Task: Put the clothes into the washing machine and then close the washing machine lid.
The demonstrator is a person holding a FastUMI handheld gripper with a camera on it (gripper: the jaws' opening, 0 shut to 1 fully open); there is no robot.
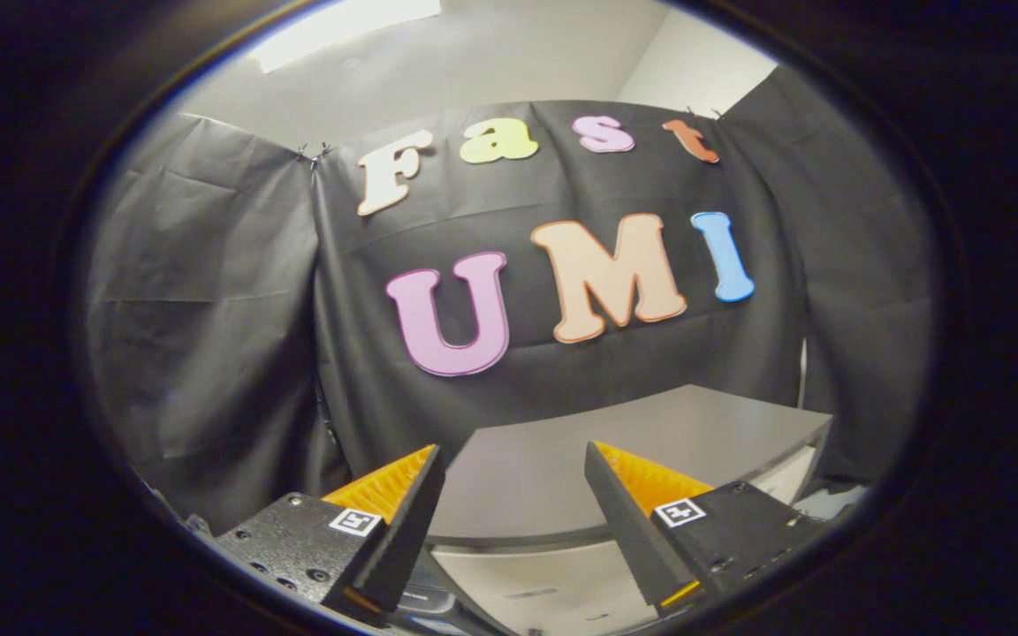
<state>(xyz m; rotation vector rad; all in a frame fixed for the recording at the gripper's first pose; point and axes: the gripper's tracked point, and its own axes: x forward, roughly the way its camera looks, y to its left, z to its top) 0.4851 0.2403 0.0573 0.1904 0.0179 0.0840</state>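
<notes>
The claw (513,495) hangs released, its two fingers (403,521) spread wide apart with nothing between them. Straight ahead of those fingers, and a touch below them, sits the white box-shaped washing machine with its flat grey closed lid (633,442). The lid lies level and shut, a broad smooth grey slab, its front edge curving just beyond the fingertips. Below that edge runs the machine's pale front panel (544,583), showing in the gap between the fingers. Neither finger touches the machine; both hover just short of the lid's near edge. Behind the washing machine hangs the creased black cloth wall (208,309), and above the cloth a plain white room wall (491,71).
</notes>
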